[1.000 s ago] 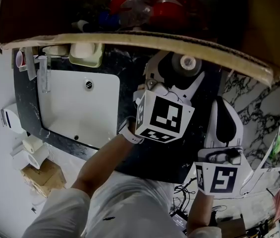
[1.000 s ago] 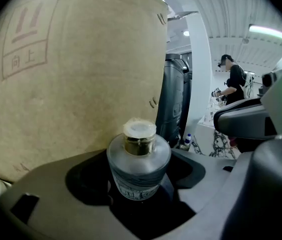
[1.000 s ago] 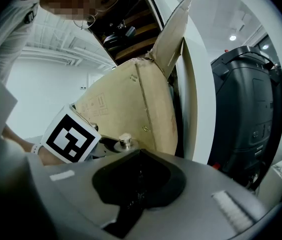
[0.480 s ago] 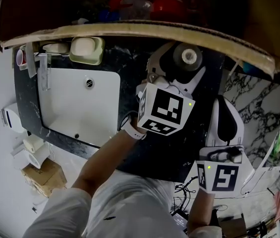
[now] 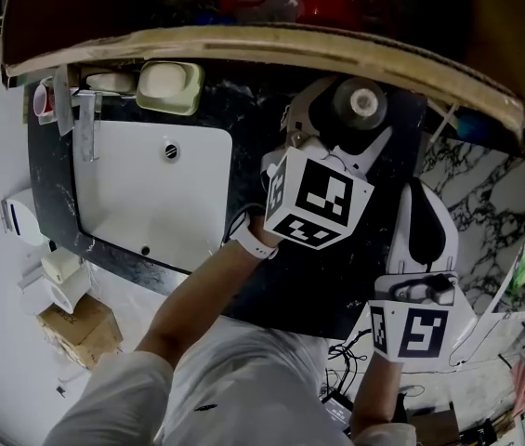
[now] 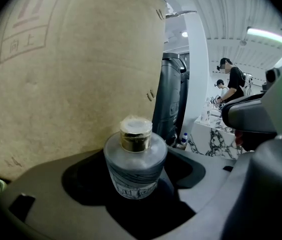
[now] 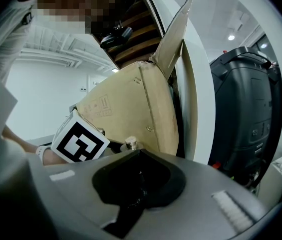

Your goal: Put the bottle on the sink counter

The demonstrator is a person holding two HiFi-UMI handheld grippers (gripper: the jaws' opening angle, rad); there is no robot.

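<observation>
A frosted grey glass bottle (image 6: 135, 164) with a gold collar and pale cap stands upright between the jaws of my left gripper (image 5: 346, 111), which is shut on it. From the head view the bottle (image 5: 360, 103) is a dark round shape just above the dark marble sink counter (image 5: 243, 147), to the right of the white basin (image 5: 150, 193). It sits close under the edge of a big cardboard box (image 5: 271, 49). My right gripper (image 5: 420, 193) hangs lower right, off the counter's right end, jaws together and holding nothing.
A soap dish (image 5: 169, 86) and a faucet (image 5: 84, 124) stand along the counter's back edge. Red items lie inside the cardboard box. Paper rolls (image 5: 62, 282) and a small carton (image 5: 81, 328) sit on the floor at left. White marble surfaces (image 5: 485, 203) lie at right.
My left gripper has carried the bottle a little farther back over the counter, toward the cardboard box. The right gripper has stayed where it was.
</observation>
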